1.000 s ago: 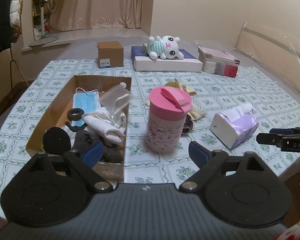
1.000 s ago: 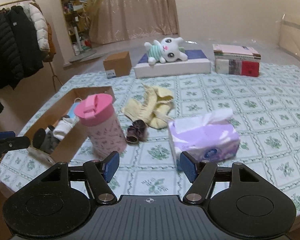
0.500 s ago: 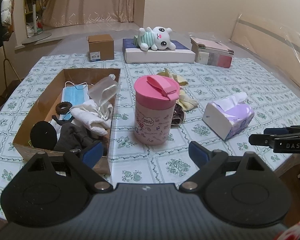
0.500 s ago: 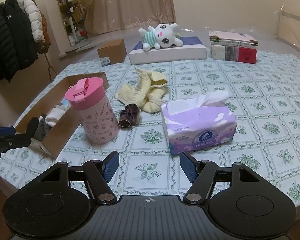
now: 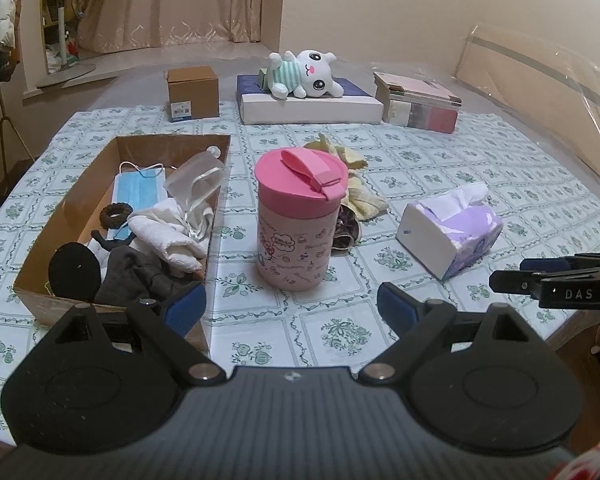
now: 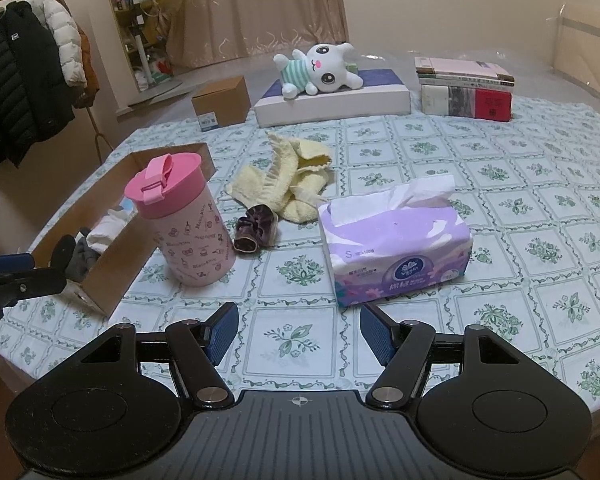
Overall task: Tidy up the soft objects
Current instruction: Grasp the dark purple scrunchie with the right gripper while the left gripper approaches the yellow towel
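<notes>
An open cardboard box point(image 5: 80, 200) point(image 6: 112, 256) on the table's left holds a blue mask point(image 5: 138, 190), white cloths point(image 5: 168, 234), a dark cloth point(image 5: 136, 276) and a hair tie point(image 5: 116, 214). A yellow cloth point(image 6: 288, 178) point(image 5: 358, 192) and a purple scrunchie point(image 6: 256, 228) point(image 5: 346, 232) lie on the tablecloth behind a pink cup point(image 5: 298, 216) point(image 6: 180, 220). A plush bunny point(image 5: 304, 74) point(image 6: 320, 68) lies on a flat box at the back. My left gripper point(image 5: 292, 304) hangs open near the table's front edge, nothing between its fingers. My right gripper point(image 6: 298, 330) is open too, just before the tissue pack point(image 6: 396, 240) point(image 5: 450, 230).
A small brown carton point(image 5: 194, 94) and a stack of books point(image 5: 420, 102) stand at the back. A coat rack with jackets point(image 6: 24, 80) is off to the left. The table's front edge lies right beneath both grippers.
Both views have shifted slightly over the table, with the objects appearing a little farther left. No object has moved and both grippers stay as wide as before.
</notes>
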`<state>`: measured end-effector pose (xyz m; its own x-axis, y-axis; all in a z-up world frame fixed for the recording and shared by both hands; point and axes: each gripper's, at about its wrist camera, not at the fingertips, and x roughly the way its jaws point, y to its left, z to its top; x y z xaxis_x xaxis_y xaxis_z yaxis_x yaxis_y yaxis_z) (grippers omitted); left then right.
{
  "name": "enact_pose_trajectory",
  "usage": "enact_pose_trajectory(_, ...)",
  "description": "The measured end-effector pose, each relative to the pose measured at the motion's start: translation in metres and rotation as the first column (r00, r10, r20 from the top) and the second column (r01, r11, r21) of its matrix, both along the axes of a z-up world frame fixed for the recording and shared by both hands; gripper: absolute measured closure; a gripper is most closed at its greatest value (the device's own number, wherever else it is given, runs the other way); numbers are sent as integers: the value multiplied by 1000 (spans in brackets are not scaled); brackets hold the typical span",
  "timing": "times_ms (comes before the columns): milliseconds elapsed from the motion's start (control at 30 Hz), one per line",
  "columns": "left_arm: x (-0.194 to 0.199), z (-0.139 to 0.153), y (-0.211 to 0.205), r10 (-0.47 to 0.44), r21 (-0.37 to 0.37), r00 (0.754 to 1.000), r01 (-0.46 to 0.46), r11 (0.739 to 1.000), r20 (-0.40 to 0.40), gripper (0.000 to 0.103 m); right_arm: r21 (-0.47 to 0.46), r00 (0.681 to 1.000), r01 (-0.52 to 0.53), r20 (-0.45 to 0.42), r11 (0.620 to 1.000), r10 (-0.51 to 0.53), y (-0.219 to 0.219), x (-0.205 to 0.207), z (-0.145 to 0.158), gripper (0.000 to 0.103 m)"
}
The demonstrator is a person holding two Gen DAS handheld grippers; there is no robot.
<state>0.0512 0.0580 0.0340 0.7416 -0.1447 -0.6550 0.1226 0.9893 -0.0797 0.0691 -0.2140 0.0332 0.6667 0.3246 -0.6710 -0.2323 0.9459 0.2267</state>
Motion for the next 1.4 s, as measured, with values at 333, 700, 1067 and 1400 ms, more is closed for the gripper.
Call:
enact_pose_trajectory(333,14,-5,11,-23,-31,1000,22,999,-20,12,-17,1000,-20,24,1000,20,-4,10,-2,36)
enact_pose_trajectory(700,61,6,44,-189,101,982,188,977,5,12,-181,942,-286,125,941,311,7,56,7,36)
enact_pose_trajectory(1067,137,9,81,-371,301,928,366,881,-41,12,-411,697,-645,31,644,717,50,120,-19,36)
enact_pose_trajectory(1400,208,-1,88,-457,287,886,460,840,-81,12,-446,523,-787,-117,426,844,98,173,-63,36)
